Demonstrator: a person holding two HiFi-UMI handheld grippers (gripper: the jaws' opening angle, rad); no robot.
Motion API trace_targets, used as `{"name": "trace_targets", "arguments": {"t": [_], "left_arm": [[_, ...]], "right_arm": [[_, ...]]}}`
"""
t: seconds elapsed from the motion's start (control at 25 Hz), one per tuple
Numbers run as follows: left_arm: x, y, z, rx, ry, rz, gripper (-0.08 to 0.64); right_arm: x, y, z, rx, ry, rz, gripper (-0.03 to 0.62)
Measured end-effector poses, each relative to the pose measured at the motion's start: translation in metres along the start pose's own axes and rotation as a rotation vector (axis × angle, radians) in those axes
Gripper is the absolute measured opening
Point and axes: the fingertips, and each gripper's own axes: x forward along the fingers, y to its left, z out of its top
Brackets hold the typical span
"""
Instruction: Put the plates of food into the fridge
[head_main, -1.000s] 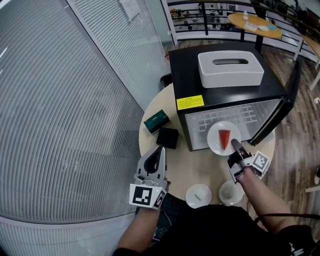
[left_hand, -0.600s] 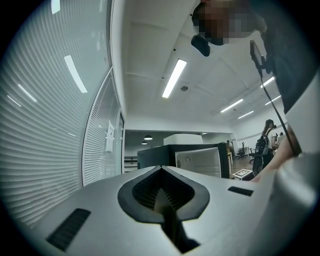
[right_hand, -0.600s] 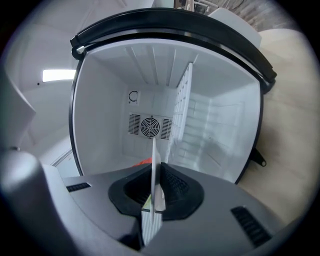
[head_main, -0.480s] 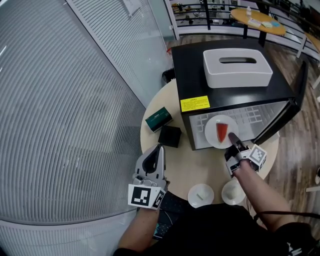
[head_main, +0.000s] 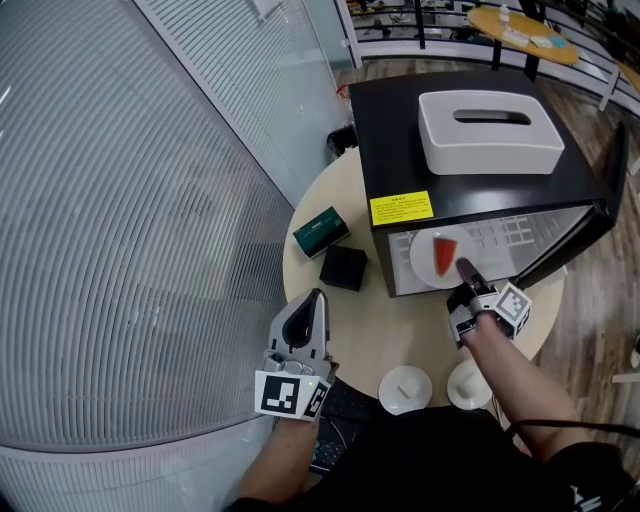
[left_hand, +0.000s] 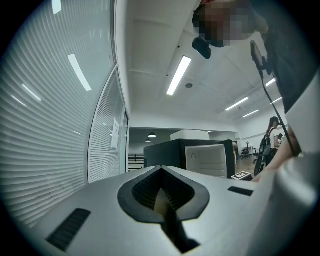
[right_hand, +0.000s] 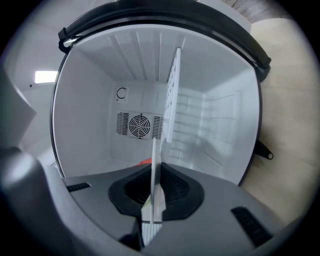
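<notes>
A white plate (head_main: 428, 262) with a red wedge of food (head_main: 445, 255) hangs at the mouth of the open black mini fridge (head_main: 400, 130), its far rim just inside. My right gripper (head_main: 466, 272) is shut on the plate's near rim. In the right gripper view the plate (right_hand: 154, 170) runs edge-on between the jaws, with the white fridge interior (right_hand: 95, 100) and its wire shelf (right_hand: 172, 95) behind. Two more plates (head_main: 405, 389) (head_main: 469, 384) sit at the table's near edge. My left gripper (head_main: 318, 300) is shut and holds nothing, left of the fridge.
The fridge stands on a round wooden table (head_main: 400, 320), its door (head_main: 590, 215) swung open to the right. A white tissue box (head_main: 490, 130) lies on top of it. A green box (head_main: 320, 232) and a black box (head_main: 344, 268) sit left of the fridge. Ribbed glass walls the left.
My right gripper has carried the plate forward and slightly down, from in front of the fridge into its opening. The left gripper has barely shifted.
</notes>
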Motion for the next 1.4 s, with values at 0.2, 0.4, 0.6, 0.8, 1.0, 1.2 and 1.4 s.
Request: {"name": "trace_targets", "arguments": {"t": [0.2, 0.4, 0.6, 0.8, 1.0, 1.2, 1.4], "left_arm": [[-0.005, 0.007, -0.006, -0.007, 0.014, 0.019, 0.003], [-0.011, 0.013, -0.012, -0.009, 0.031, 0.032, 0.003], [-0.016, 0.014, -0.02, -0.009, 0.049, 0.042, 0.003], [-0.019, 0.012, -0.027, -0.012, 0.067, 0.041, 0.003], [-0.02, 0.003, -0.028, -0.008, 0.074, 0.021, 0.003], [-0.022, -0.007, -0.024, -0.005, 0.068, 0.001, 0.003], [-0.022, -0.019, -0.019, -0.006, 0.055, -0.025, 0.003]], "right_arm": [[0.01, -0.004, -0.004, 0.026, -0.016, -0.019, 0.028], [0.017, -0.004, -0.007, 0.037, -0.029, -0.027, 0.027], [0.021, -0.003, -0.007, 0.046, -0.067, -0.03, 0.027], [0.021, -0.003, -0.007, 0.052, -0.072, -0.01, 0.028], [0.02, 0.0, -0.006, -0.032, -0.025, 0.015, 0.028], [0.016, 0.007, -0.001, -0.075, -0.026, 0.028, 0.077], [-0.001, 0.009, 0.008, -0.082, -0.042, 0.037, 0.097]]}}
